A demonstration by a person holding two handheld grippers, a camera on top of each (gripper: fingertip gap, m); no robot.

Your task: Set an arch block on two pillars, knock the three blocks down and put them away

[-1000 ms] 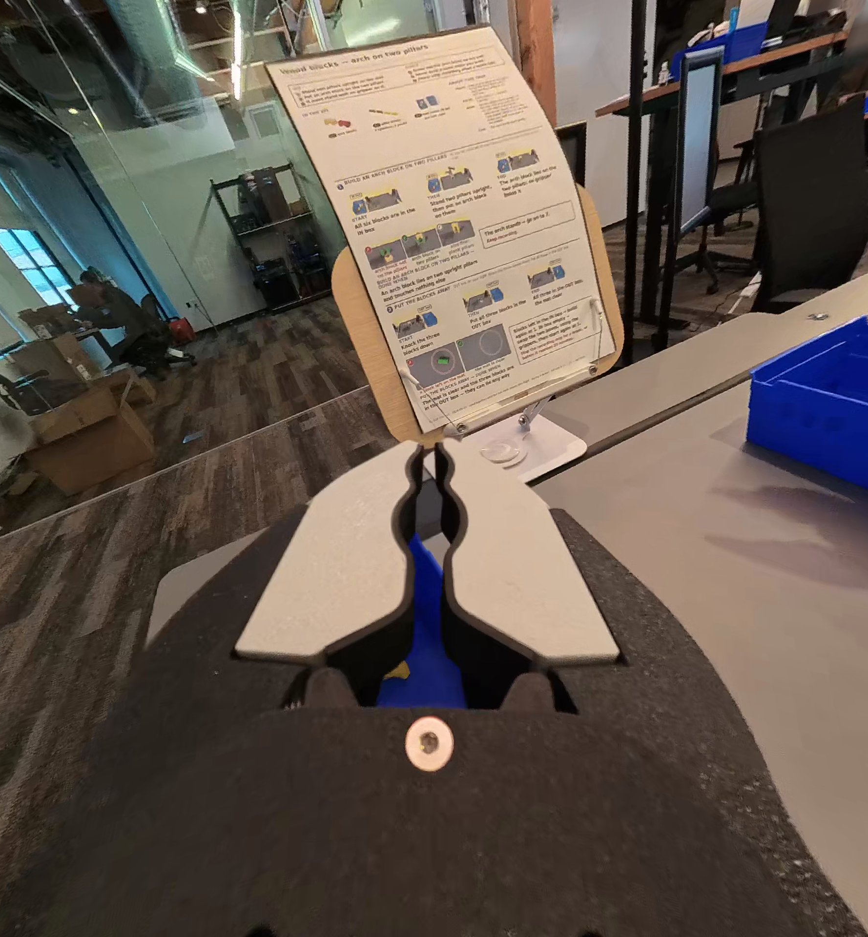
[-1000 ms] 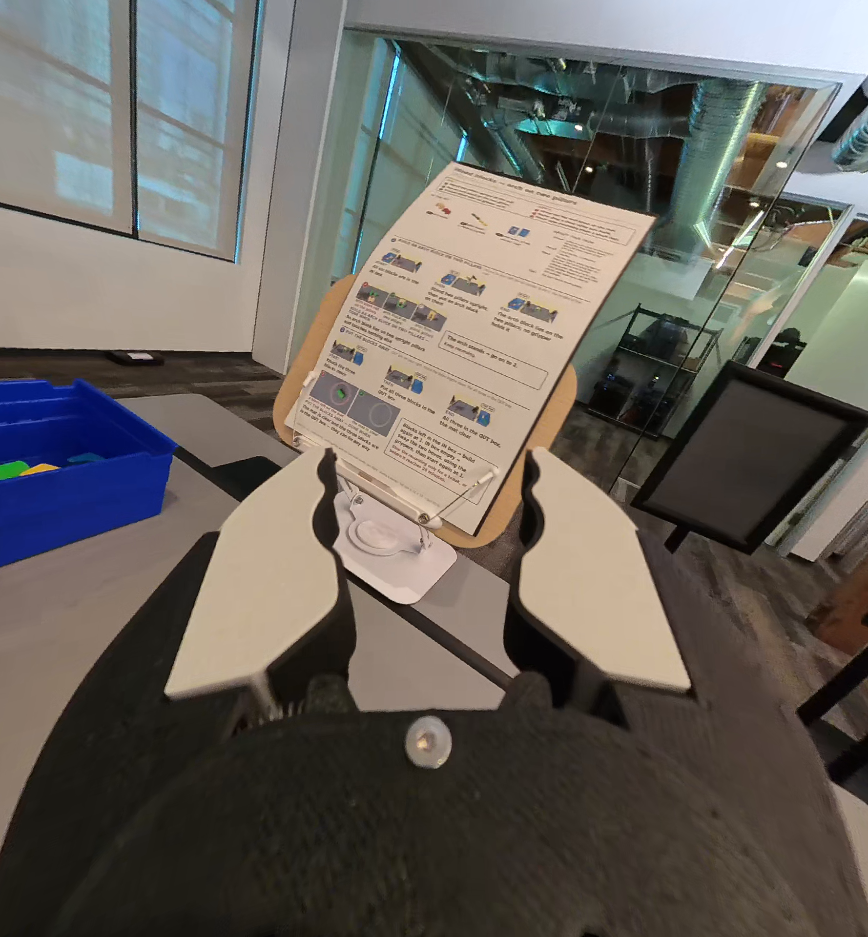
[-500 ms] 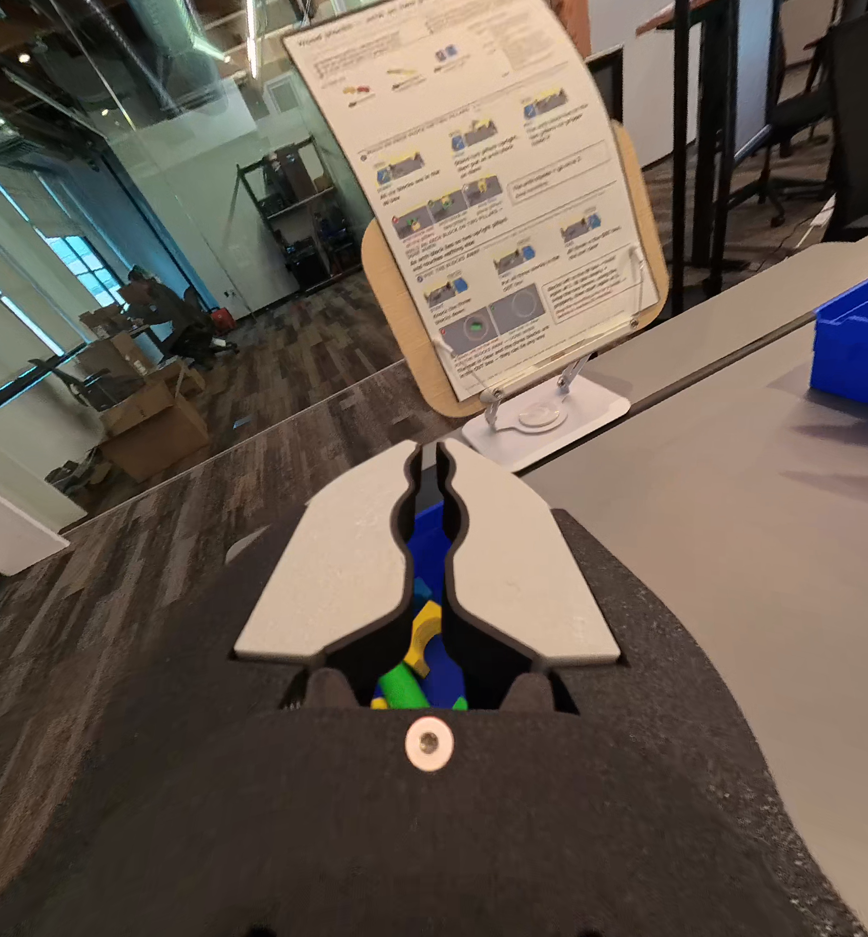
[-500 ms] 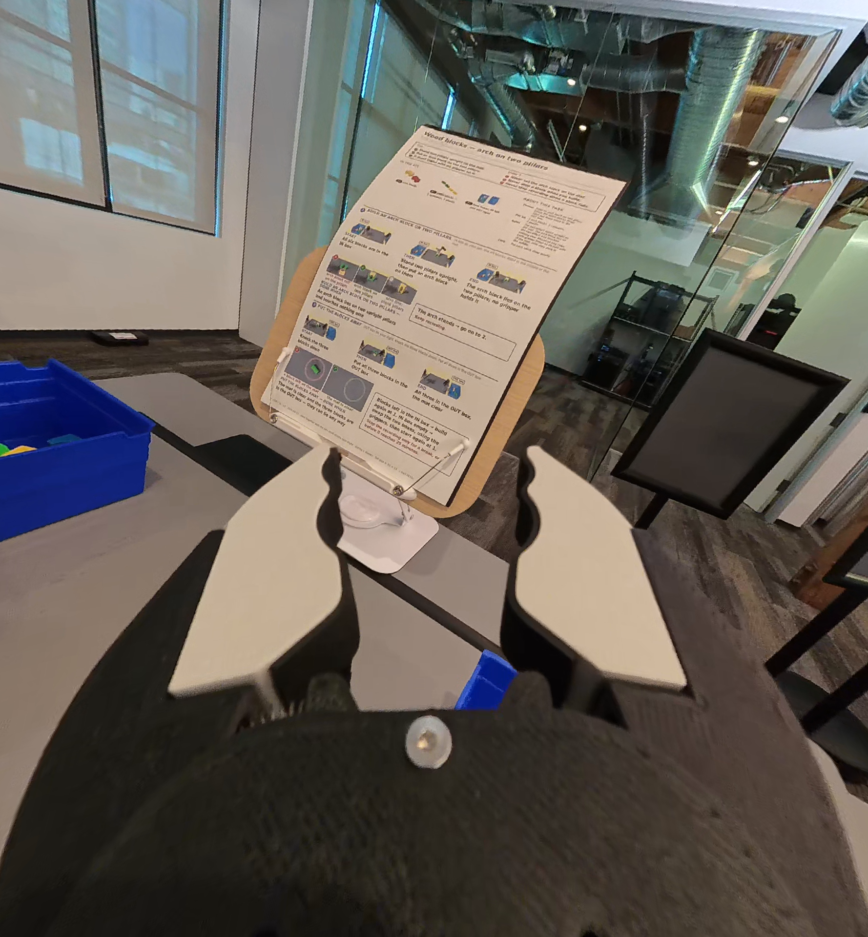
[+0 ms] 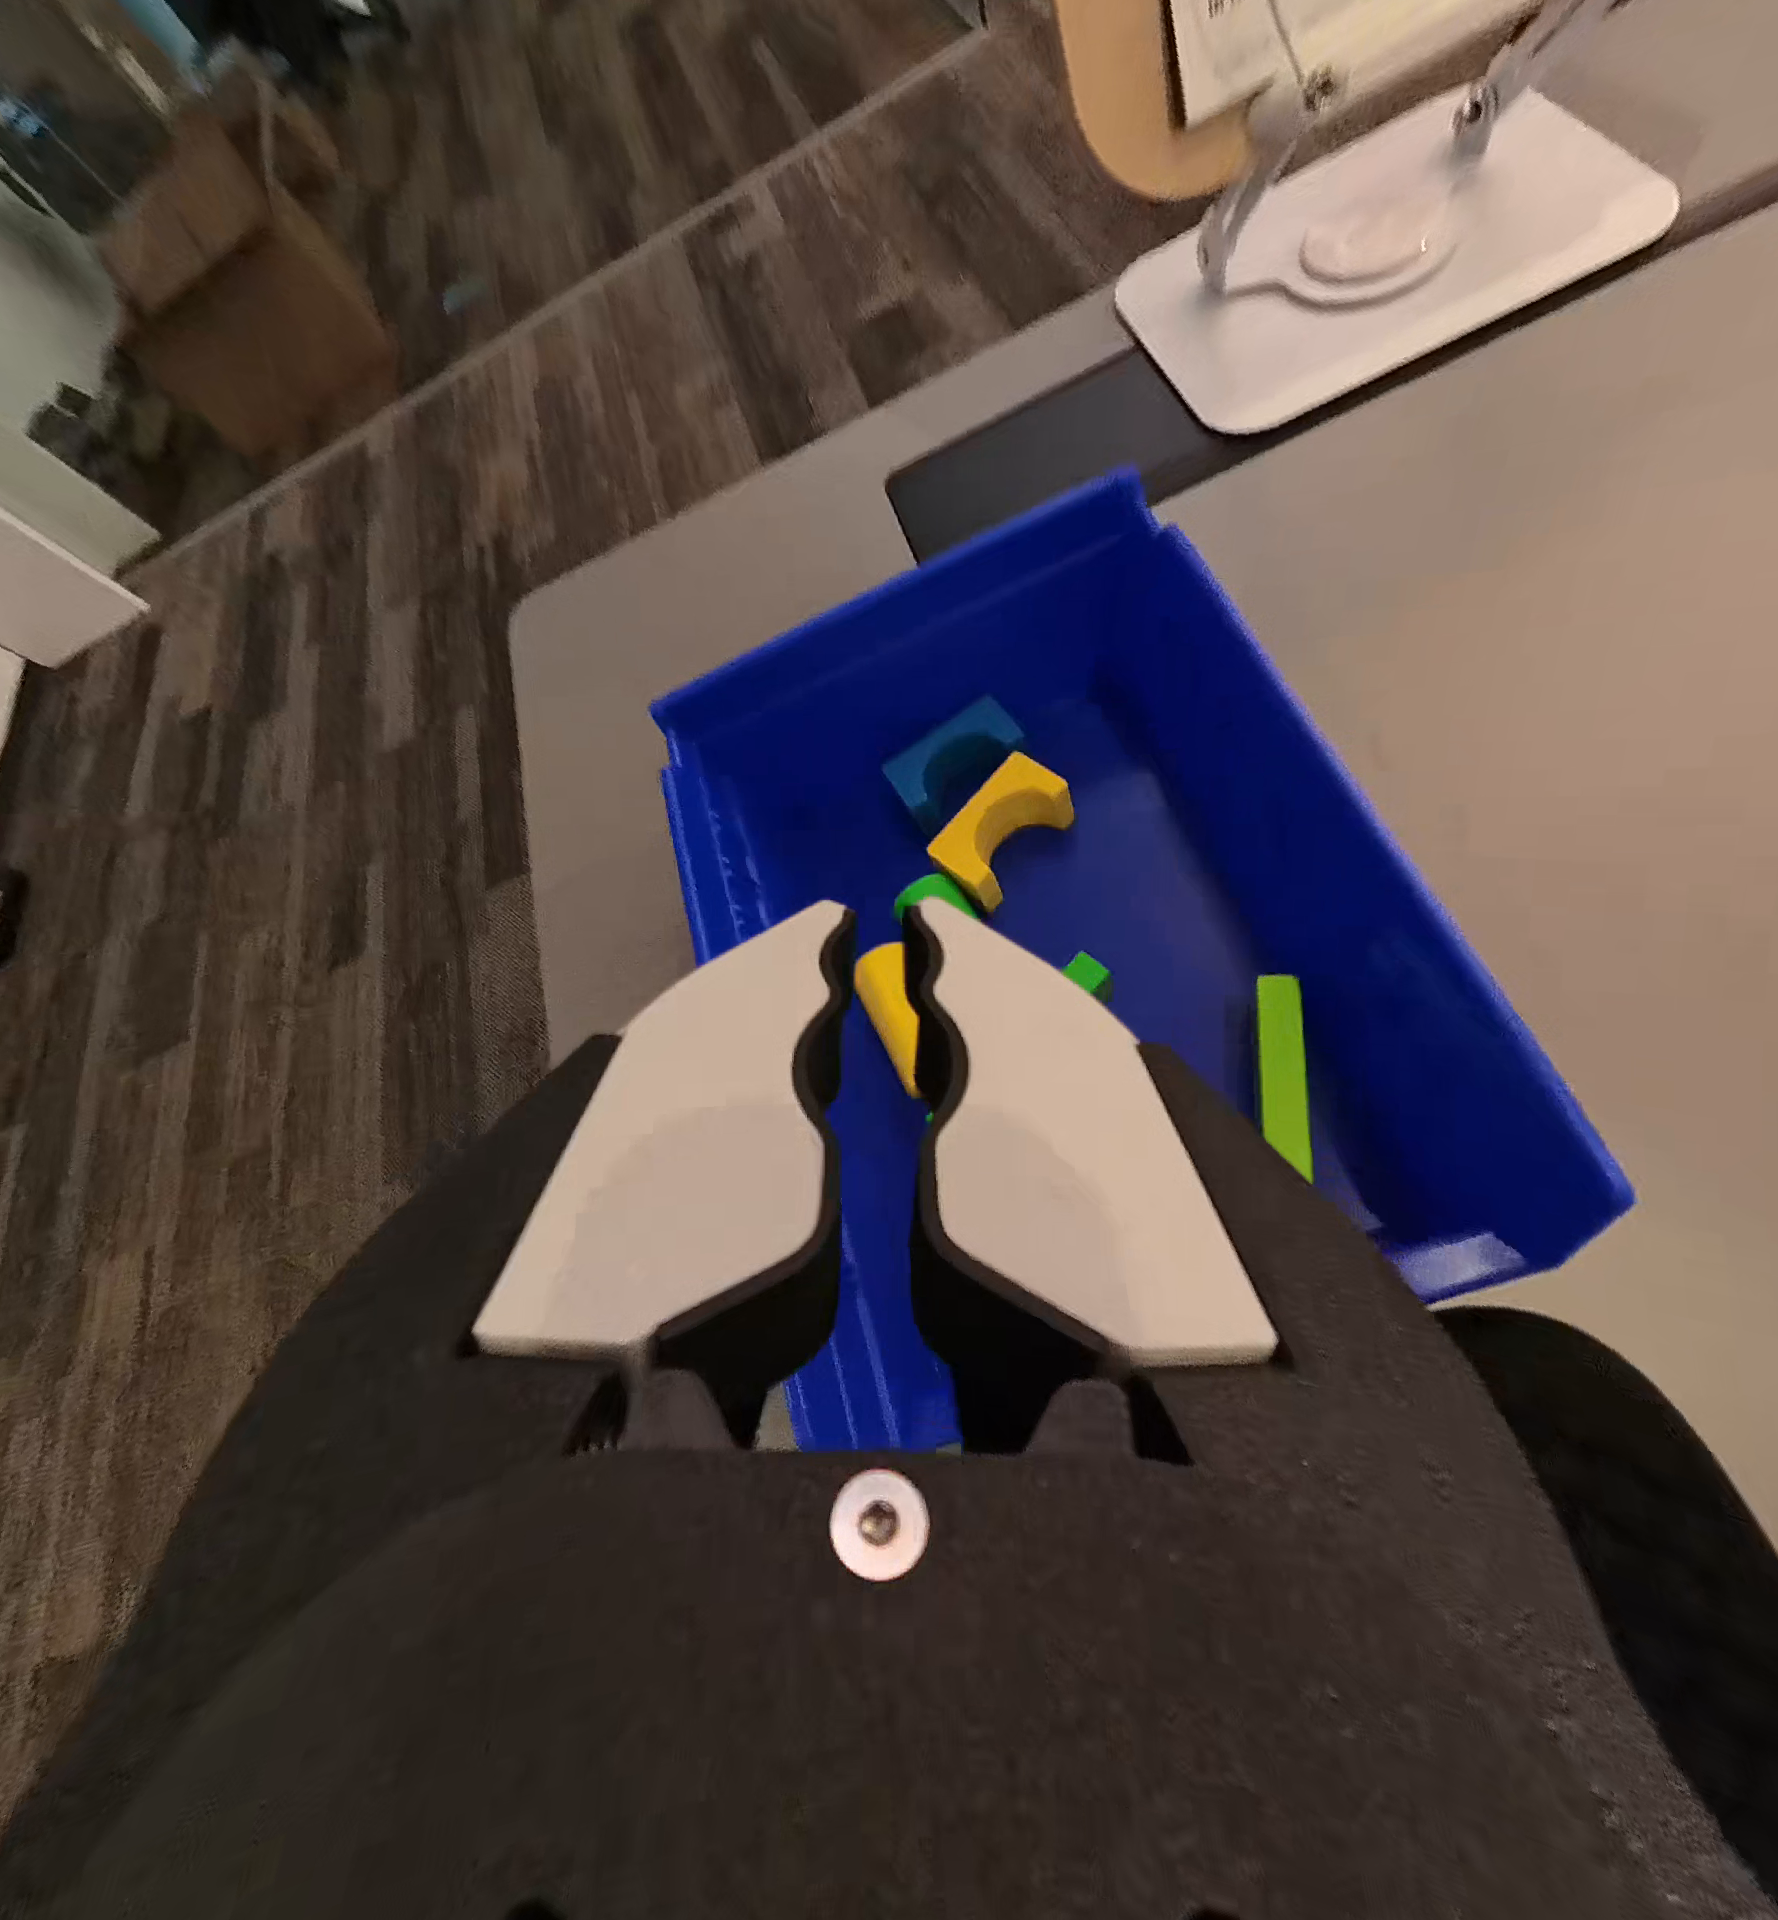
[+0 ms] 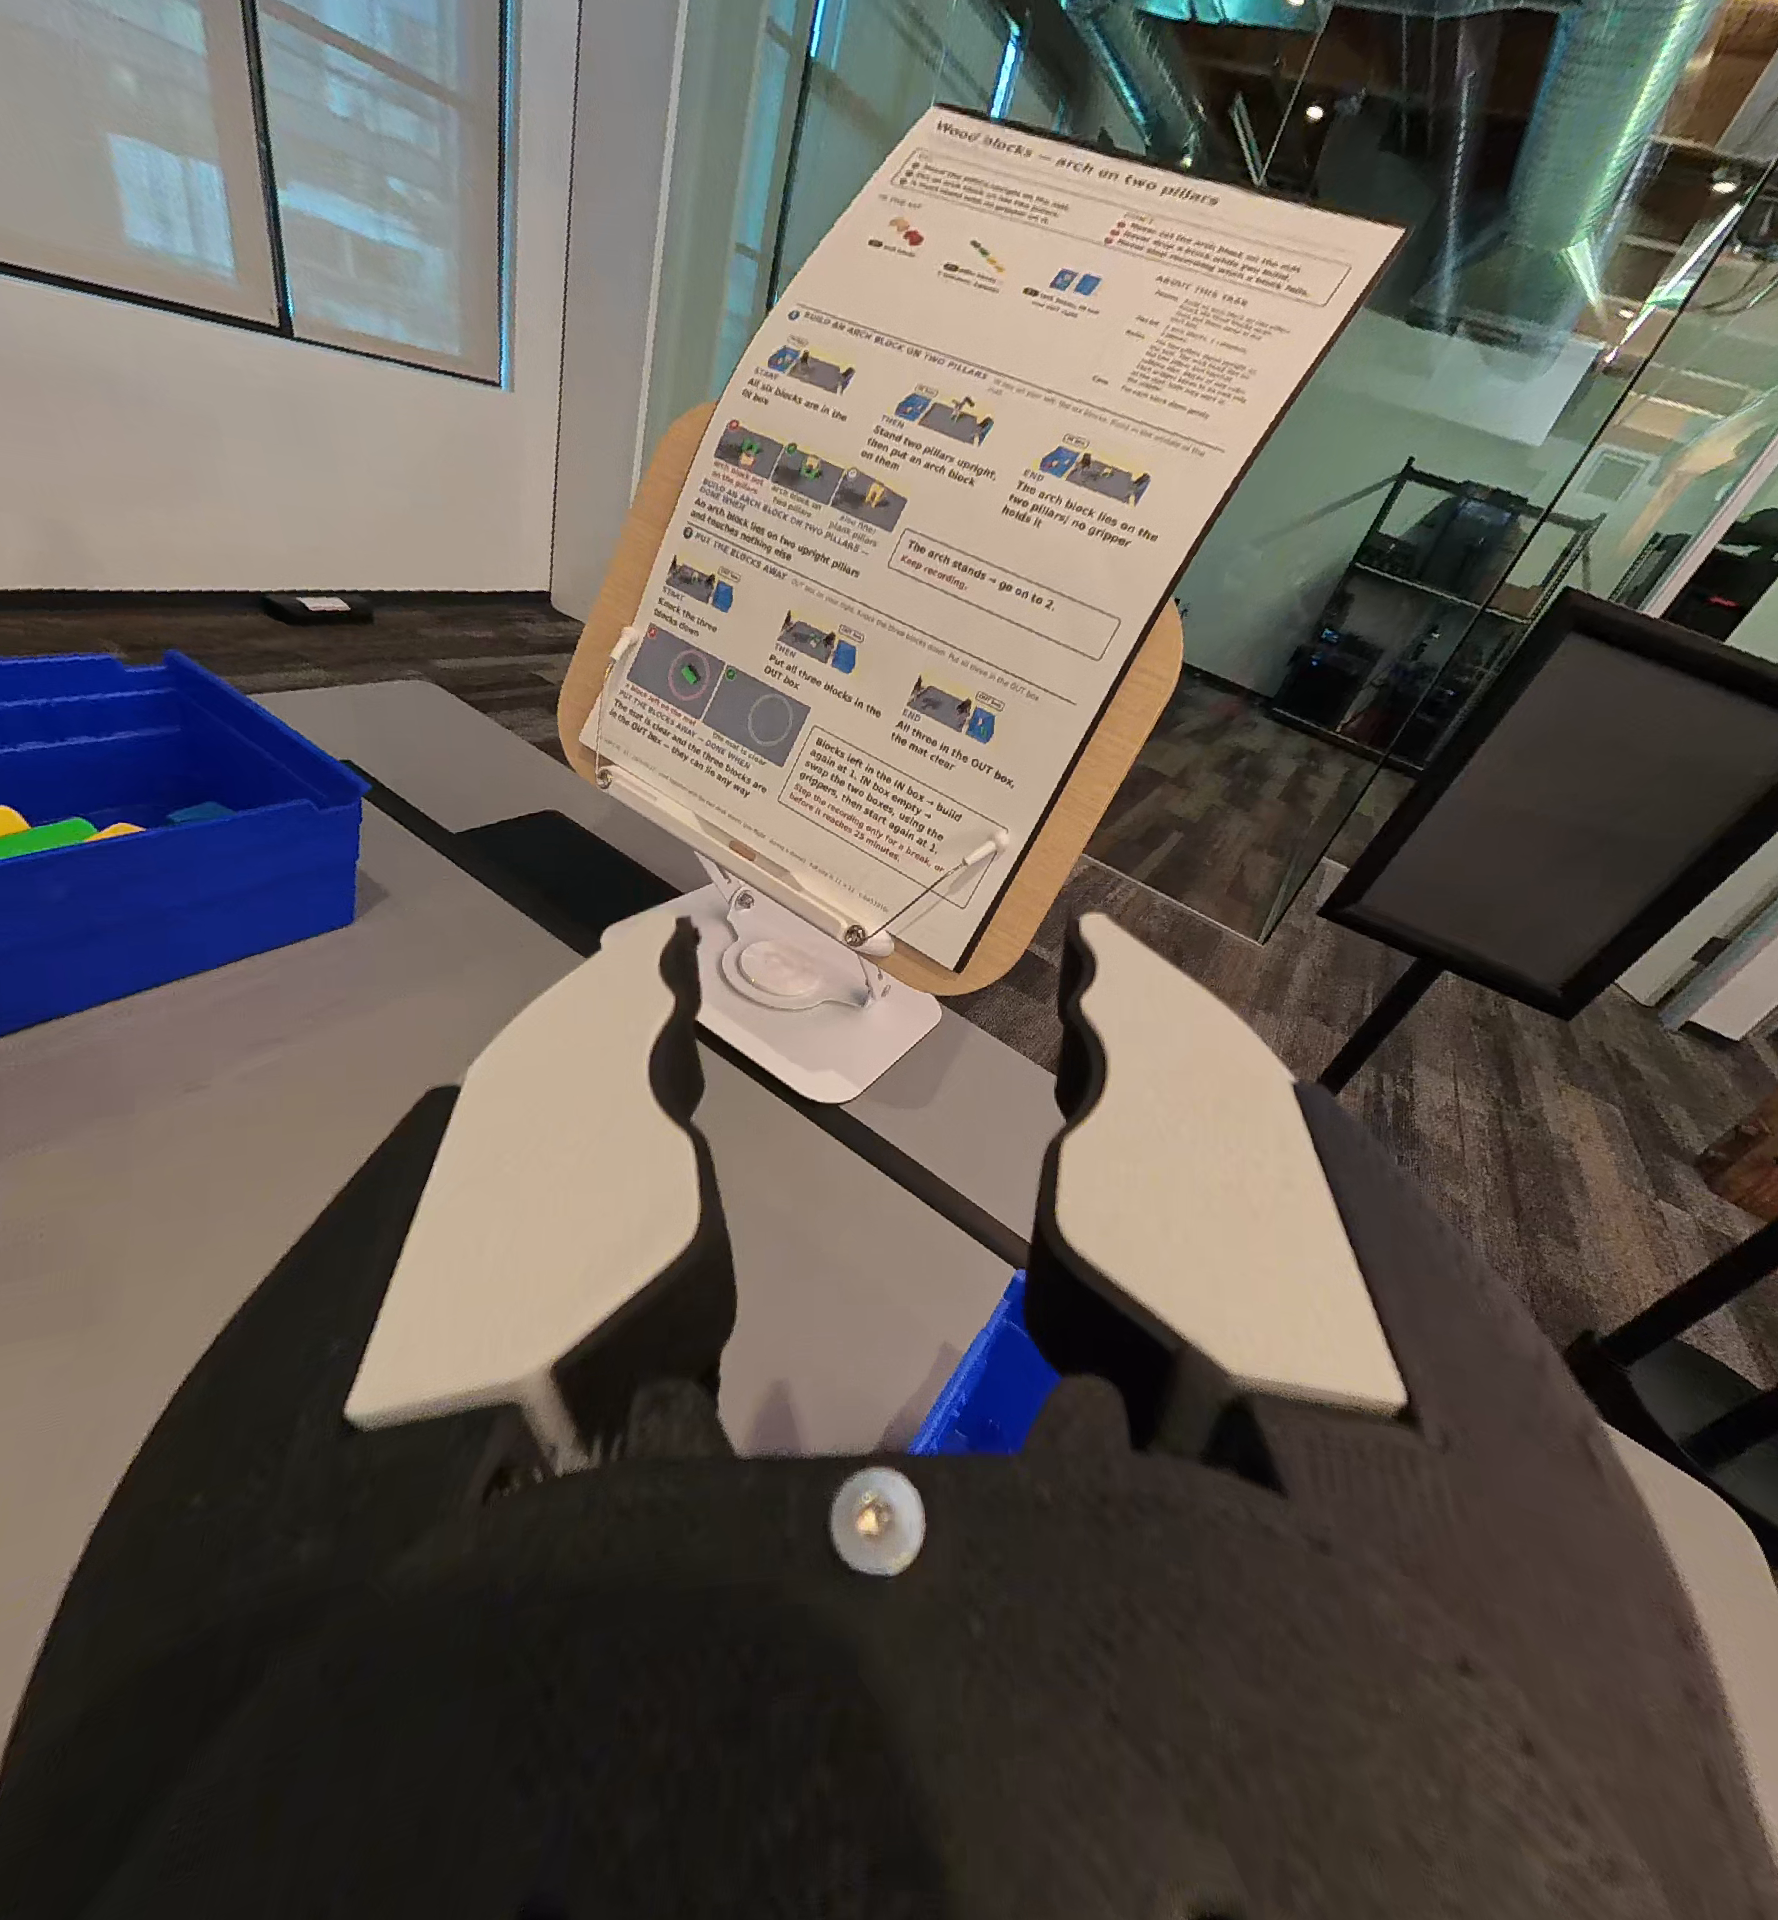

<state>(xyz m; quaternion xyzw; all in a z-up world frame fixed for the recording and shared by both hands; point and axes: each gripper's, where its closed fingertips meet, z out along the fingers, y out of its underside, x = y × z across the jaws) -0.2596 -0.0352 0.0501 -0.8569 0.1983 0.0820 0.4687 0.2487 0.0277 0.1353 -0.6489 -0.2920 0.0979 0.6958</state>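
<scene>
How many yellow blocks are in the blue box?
2 show. One yellow arch block lies near the far end of the blue box, against a dark blue arch block. Another yellow block is half hidden behind the left hand-held gripper; more may be hidden.

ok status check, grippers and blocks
Left gripper shut, empty, above blue bin. Right gripper open, empty. Yellow arch block and other blocks lie loose in bin. Nothing blocking.
</scene>
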